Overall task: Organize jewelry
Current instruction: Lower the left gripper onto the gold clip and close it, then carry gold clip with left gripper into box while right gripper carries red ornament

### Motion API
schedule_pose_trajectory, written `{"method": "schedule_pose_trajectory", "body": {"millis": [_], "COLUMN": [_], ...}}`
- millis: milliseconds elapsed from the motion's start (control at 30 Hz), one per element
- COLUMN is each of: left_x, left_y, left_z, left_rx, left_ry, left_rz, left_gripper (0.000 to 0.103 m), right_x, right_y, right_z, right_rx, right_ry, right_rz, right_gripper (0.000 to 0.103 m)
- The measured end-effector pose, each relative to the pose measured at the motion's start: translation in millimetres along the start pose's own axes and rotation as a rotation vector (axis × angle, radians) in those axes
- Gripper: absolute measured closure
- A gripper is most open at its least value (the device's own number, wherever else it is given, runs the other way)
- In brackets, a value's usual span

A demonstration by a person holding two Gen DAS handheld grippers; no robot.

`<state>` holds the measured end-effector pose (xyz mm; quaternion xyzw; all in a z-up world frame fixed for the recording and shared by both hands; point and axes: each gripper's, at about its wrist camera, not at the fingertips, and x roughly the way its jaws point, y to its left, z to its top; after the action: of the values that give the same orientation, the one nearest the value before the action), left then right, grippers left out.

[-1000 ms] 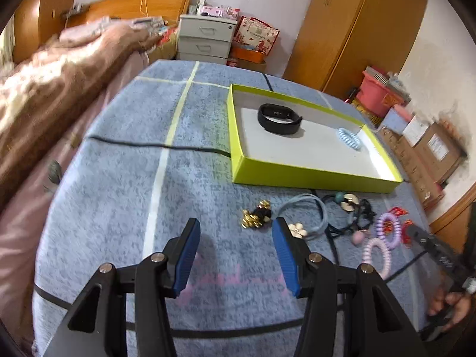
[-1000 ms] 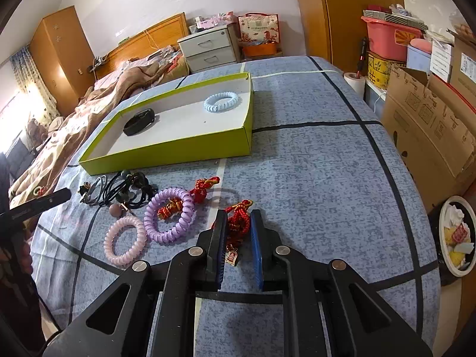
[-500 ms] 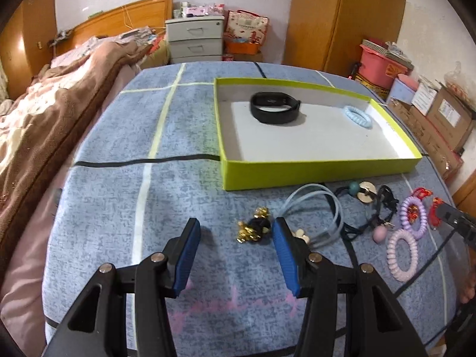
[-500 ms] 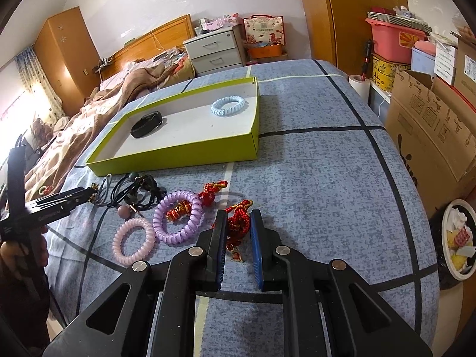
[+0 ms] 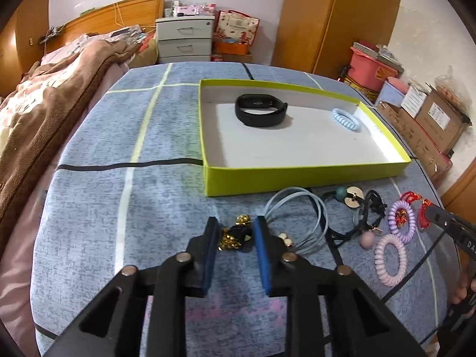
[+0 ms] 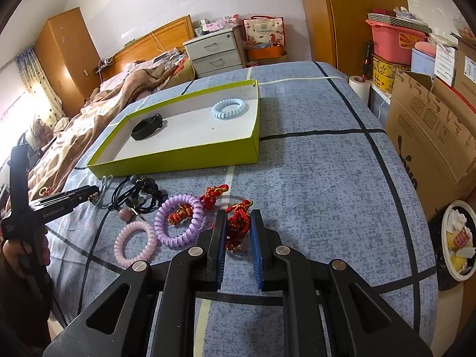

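My left gripper is down on the blue bedcover, its jaws closing on a black hair tie with gold beads; both pads touch it. My right gripper is shut on a red knotted charm. The green box beyond holds a black band and a light blue coil tie. Loose pieces lie between the grippers: a light blue cord loop, black cords, a purple coil, a pink coil and a second red charm.
A brown blanket is heaped along the left of the bed. Cardboard boxes stand close on the right, with a bowl on the floor. Grey drawers stand past the far end.
The left gripper has come forward over the gold-beaded tie, and its jaws have drawn in from wide apart onto it. The right gripper has kept still, shut on the red charm.
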<state>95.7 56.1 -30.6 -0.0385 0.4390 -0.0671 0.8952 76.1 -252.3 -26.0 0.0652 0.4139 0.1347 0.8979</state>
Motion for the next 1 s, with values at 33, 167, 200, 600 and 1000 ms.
{"method": "schedule_pose_trajectory", "body": {"millis": [33, 167, 200, 600, 1000], "left_x": [-0.4, -1.6, -2.1, -8.7, -26.6], "left_y": [0.1, 1.3, 1.6, 8.2, 6.0], "left_z": [0.3, -0.3, -0.5, -2.7, 10.5], "left_rx": [-0.002, -0.012, -0.013, -0.045, -0.037], "left_ry": [0.000, 0.000, -0.001, -0.017, -0.062], "left_rz": [0.002, -0.006, -0.007, -0.009, -0.012], "left_gripper": [0.081, 0.081, 0.082, 0.082, 0.083], "right_x": [0.2, 0.4, 0.3, -0.2, -10.1], "right_y": [0.4, 0.2, 0.6, 0.7, 10.5], "right_z": [0.2, -0.8, -1.4, -0.8, 20.1], "right_rx": [-0.001, -0.005, -0.005, -0.001, -0.040], "right_ry": [0.000, 0.003, 0.003, -0.006, -0.046], "right_rz": [-0.001, -0.001, -0.002, -0.003, 0.019], "right_gripper": [0.087, 0.087, 0.087, 0.087, 0.087]}}
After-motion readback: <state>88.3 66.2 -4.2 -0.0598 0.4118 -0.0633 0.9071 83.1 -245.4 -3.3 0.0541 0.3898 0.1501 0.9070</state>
